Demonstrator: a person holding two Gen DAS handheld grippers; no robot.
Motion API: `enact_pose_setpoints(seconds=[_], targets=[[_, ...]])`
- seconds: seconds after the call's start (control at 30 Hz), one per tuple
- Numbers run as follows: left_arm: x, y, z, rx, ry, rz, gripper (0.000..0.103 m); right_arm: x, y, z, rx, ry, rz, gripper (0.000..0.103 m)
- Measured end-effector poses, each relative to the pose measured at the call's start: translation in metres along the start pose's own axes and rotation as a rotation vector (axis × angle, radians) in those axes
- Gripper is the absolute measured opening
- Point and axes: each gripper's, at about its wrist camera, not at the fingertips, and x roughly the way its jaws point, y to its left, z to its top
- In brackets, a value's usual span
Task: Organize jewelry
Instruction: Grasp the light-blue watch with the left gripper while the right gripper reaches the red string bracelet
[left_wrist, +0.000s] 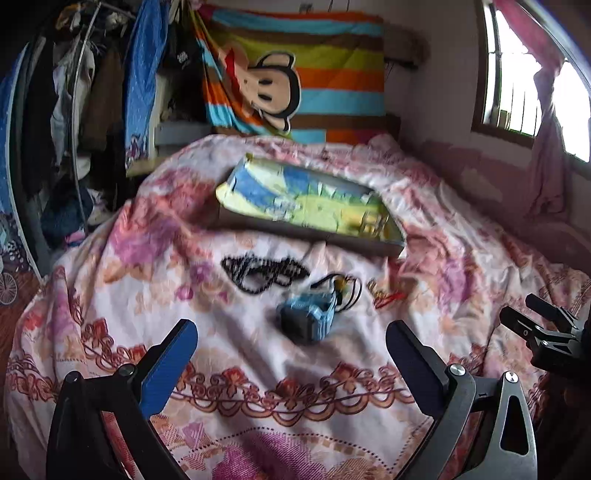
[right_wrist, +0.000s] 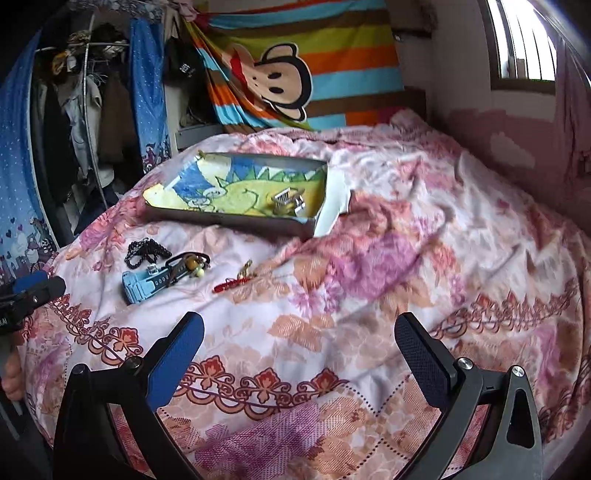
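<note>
A bed (right_wrist: 369, 258) under a pink and white floral bedspread (left_wrist: 258, 387) fills both views, and both grippers hover above its near edge with nothing between their fingers. The left gripper (left_wrist: 291, 338) is spread wide; just ahead of it lies a light-blue watch (left_wrist: 306, 319), with a black bead necklace (left_wrist: 264, 271) a little farther on and to its left, a dark cord bracelet with beads (right_wrist: 190, 264) touching the watch's far end, and a small red and gold trinket (left_wrist: 384, 293) ahead to its right. The right gripper (right_wrist: 299, 332) is also spread wide, and these pieces lie ahead to its left. Beyond them sits a shallow box lid (right_wrist: 236, 188) with a cartoon print, holding a small metal hair clip (right_wrist: 288, 201). Behind the bed hangs a striped monkey blanket (right_wrist: 295, 66); clothes on a rack (left_wrist: 74, 92) stand far left, a barred window (left_wrist: 524, 74) far right.
</note>
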Motion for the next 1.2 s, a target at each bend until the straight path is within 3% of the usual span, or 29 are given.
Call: enact_pose_setpoints(seconds=[0.2, 0.3, 0.5, 0.7, 0.9, 1.0, 1.07, 1.2], targets=[[0.014, 0.0, -0.007, 0.016, 0.056, 0.012, 0.103, 0.011, 0.001, -0.001, -0.013, 0.041, 0.036, 0.101], [0.027, 0.001, -0.006, 0.038, 0.091, -0.022, 0.103, 0.02, 0.001, 0.007, -0.048, 0.046, 0.06, 0.101], [0.053, 0.001, 0.007, 0.083, 0.118, -0.088, 0.103, 0.047, 0.004, 0.033, -0.202, 0.017, 0.029, 0.101], [0.085, -0.001, 0.017, 0.121, 0.19, -0.142, 0.103, 0.091, -0.001, 0.05, -0.154, 0.061, 0.123, 0.101], [0.111, 0.001, 0.021, 0.135, 0.251, -0.168, 0.102, 0.118, 0.021, 0.052, -0.231, 0.081, 0.229, 0.101], [0.123, 0.002, 0.02, 0.131, 0.29, -0.183, 0.102, 0.129, 0.037, 0.048, -0.311, 0.133, 0.268, 0.101], [0.125, 0.003, 0.02, 0.129, 0.295, -0.193, 0.102, 0.135, 0.043, 0.044, -0.348, 0.181, 0.3, 0.099], [0.125, 0.0, 0.018, 0.134, 0.301, -0.202, 0.099, 0.144, 0.047, 0.036, -0.379, 0.232, 0.286, 0.082]])
